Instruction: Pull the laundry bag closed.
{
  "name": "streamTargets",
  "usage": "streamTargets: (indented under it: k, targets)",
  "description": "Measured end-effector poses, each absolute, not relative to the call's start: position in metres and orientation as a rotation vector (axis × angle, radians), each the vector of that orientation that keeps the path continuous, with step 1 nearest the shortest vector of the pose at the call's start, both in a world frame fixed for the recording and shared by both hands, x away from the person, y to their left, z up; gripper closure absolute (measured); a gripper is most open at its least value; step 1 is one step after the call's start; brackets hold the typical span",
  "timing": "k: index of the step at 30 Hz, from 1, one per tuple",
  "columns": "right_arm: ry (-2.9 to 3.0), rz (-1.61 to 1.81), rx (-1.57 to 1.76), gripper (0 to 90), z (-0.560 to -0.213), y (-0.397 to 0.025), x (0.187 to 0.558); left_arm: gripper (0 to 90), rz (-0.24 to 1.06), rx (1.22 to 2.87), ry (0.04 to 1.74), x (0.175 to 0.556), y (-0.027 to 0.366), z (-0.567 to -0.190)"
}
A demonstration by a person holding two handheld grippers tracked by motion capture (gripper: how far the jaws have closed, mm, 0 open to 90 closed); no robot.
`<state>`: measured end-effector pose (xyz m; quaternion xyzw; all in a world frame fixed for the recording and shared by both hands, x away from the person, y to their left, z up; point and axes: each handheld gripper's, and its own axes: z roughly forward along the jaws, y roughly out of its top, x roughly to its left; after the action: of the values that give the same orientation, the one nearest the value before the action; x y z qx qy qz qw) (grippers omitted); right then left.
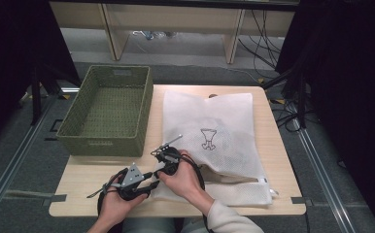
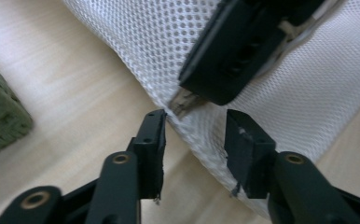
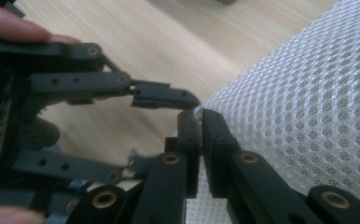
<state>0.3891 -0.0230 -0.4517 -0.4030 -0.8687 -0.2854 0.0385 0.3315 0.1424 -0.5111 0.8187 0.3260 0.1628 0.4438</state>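
right gripper (image 3: pixel 200 116) pinches the edge of the white mesh bag (image 1: pixel 214 141) at frame centre, left gripper (image 2: pixel 194 128) spread beside it; it should close squarely on the same edge.

hand-held gripper (image 3: pixel 200 122): black jaws, brass pivot pins | grey three-cornered plate (image 1: pixel 134 174) | pale sleeve (image 1: pixel 227 218)

No readable text, only a small dark emblem (image 1: pixel 208 139) on white mesh bag (image 1: pixel 224 121)
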Motion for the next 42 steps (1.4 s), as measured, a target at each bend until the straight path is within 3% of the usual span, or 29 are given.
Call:
streamTargets:
  k: [16, 42]
  targets:
    - [-2.657, -0.897, -1.241, 87.2, -0.438, -0.033, 0.388, 83.4, 0.359, 2.035, 0.816, 0.343, 0.137, -0.503]
    - [-2.646, -0.896, -1.292, 87.3, -0.437, -0.052, 0.388, 85.2, 0.359, 1.963, 0.881, 0.337, 0.139, -0.491]
